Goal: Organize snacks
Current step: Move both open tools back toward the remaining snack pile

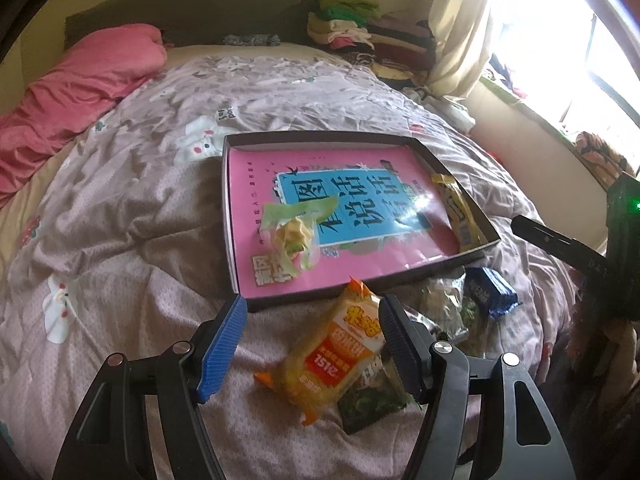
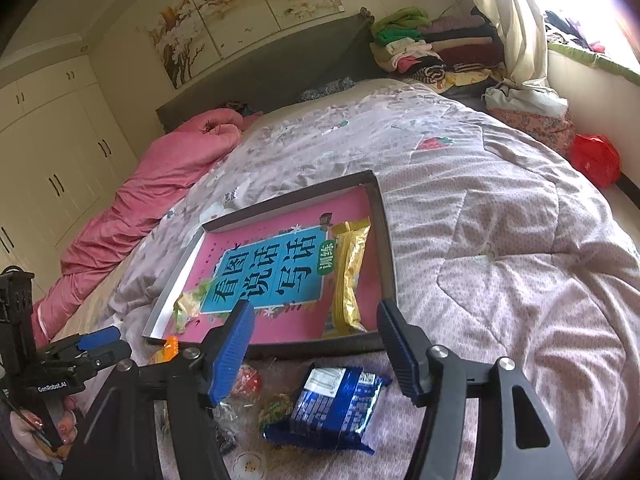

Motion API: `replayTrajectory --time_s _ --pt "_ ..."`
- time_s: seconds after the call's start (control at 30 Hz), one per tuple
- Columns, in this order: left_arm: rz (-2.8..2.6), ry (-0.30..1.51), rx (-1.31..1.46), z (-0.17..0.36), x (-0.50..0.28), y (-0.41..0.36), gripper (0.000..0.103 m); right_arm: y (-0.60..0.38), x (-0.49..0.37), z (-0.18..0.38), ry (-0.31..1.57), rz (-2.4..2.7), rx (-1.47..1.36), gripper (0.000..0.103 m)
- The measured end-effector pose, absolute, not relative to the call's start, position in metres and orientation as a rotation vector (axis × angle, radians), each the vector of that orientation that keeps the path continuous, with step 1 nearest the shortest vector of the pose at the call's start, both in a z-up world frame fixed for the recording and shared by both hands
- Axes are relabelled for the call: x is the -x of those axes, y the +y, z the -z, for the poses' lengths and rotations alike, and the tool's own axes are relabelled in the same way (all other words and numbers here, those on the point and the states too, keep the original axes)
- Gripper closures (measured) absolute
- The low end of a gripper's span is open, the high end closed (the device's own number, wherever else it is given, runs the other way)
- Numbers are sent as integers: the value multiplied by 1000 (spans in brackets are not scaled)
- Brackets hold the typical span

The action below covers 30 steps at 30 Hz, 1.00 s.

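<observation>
left gripper [image 1: 310,336] stands about half open over the orange snack [image 1: 334,354] on the quilt [image 1: 120,240], its pads not pressing it. right gripper [image 2: 314,344] hangs parted and empty above the blue packet [image 2: 334,408]. the tray [image 1: 440,156] holds a pink book [image 1: 256,176], a yellow packet [image 1: 460,212] and a green candy [image 1: 298,226].

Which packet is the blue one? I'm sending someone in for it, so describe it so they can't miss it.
Find the shallow dark tray with the pink book on the quilted bed. On the quilt just outside the tray's near edge lies a small pile of snacks. The blue packet is the dark blue foil one with white print, unlike the orange-yellow bag and clear wrappers beside it.
</observation>
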<state>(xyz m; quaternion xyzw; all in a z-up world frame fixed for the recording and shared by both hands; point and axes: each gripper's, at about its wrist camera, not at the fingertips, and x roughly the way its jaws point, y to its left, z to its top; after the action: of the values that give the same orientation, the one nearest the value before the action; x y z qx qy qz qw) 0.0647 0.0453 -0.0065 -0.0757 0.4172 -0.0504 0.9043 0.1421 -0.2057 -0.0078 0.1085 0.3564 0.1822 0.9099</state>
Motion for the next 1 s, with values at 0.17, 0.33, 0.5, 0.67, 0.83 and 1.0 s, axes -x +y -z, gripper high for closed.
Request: replayTrajectory --time_s 0.17,0.33,0.5,0.67,0.83,1.0 --pt "112 863 135 7 -59 42 33 -205 -136 11 755 -373 -223 37" --pt "117 855 120 5 -55 40 33 -203 -130 12 761 -368 -207 37" --pt "133 869 110 7 -52 41 33 -201 -123 16 781 -364 -195 36" --pt "152 893 95 13 -53 39 33 -200 -120 22 814 -351 -190 36" --pt "155 911 35 20 -52 33 33 -202 -121 30 852 -333 -193 35" --pt "155 924 10 25 -52 31 33 -203 -125 39 886 -314 -204 33"
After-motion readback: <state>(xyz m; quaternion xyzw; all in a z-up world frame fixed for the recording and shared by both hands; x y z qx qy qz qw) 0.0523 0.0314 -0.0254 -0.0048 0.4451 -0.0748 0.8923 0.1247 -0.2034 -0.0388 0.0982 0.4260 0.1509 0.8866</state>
